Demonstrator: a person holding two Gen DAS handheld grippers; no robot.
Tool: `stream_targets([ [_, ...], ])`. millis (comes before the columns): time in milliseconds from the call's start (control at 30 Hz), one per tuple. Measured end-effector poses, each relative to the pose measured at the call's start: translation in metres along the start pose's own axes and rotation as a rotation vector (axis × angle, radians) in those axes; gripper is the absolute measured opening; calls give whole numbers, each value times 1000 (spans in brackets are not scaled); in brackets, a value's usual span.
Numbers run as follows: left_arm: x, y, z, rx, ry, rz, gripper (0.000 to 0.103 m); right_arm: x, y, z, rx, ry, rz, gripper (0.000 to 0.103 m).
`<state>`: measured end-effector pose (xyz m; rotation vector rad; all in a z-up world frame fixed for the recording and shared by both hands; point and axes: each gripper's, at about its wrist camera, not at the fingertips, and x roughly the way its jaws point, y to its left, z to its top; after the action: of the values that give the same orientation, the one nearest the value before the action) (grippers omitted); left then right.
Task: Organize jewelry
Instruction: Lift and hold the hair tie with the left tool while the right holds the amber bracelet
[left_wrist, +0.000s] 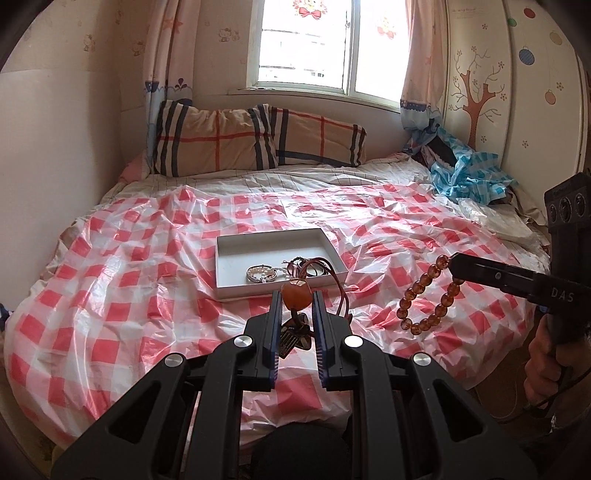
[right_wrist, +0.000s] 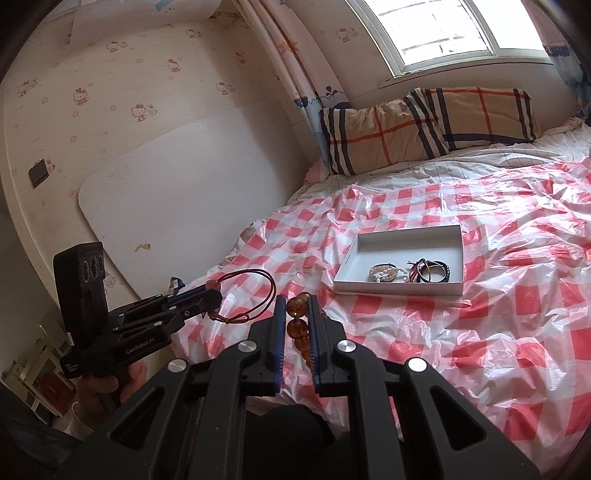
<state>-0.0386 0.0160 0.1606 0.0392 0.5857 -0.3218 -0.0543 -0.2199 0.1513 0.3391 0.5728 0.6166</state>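
Note:
A white shallow box (left_wrist: 258, 242) (right_wrist: 406, 236) lies on the bed and holds a pearl bracelet (left_wrist: 261, 274) (right_wrist: 384, 273) and dark bracelets (left_wrist: 314, 266) (right_wrist: 434, 272). My left gripper (left_wrist: 297, 295) (right_wrist: 214, 293) is shut on an orange bead pendant (left_wrist: 295, 293) with a red-brown cord (right_wrist: 255, 291), held above the bed in front of the box. My right gripper (right_wrist: 297, 301) (left_wrist: 452, 264) is shut on an amber bead bracelet (left_wrist: 428, 299) (right_wrist: 297, 317), which hangs from it to the right of the box.
The bed is covered with a crinkled red-and-white checked plastic sheet (left_wrist: 147, 295). Two plaid pillows (left_wrist: 258, 140) lie at the head under the window. Blue plastic (left_wrist: 465, 173) is bunched at the far right by a wardrobe. A white board (right_wrist: 177, 192) leans on the left wall.

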Motion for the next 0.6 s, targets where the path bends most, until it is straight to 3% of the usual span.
stream_targets([
  [600,-20,0,5,-3,-36,-4,15,-13,15,3,-13,-28,32,12],
])
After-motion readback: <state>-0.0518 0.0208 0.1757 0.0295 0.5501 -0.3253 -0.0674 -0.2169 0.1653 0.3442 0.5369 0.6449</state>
